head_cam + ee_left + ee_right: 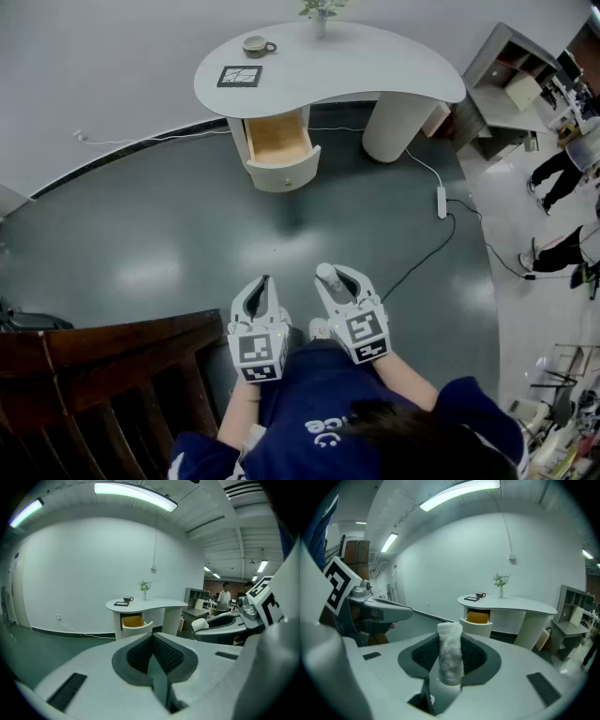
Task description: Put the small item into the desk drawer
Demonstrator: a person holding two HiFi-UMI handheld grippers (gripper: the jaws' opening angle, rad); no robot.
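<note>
My right gripper [330, 276] clamps the small white roll [450, 653] for carrying to the open drawer [278, 141] under the desk's [375, 66] left end, well away; my left gripper [260, 287] is closed, empty.

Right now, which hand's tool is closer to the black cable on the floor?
Right. The right tool hangs just left of the black cable; the left tool is farther left, beyond it.

Right tool [336, 275] grips a white item [324, 273]; desk drawer [277, 141] stands open.
</note>
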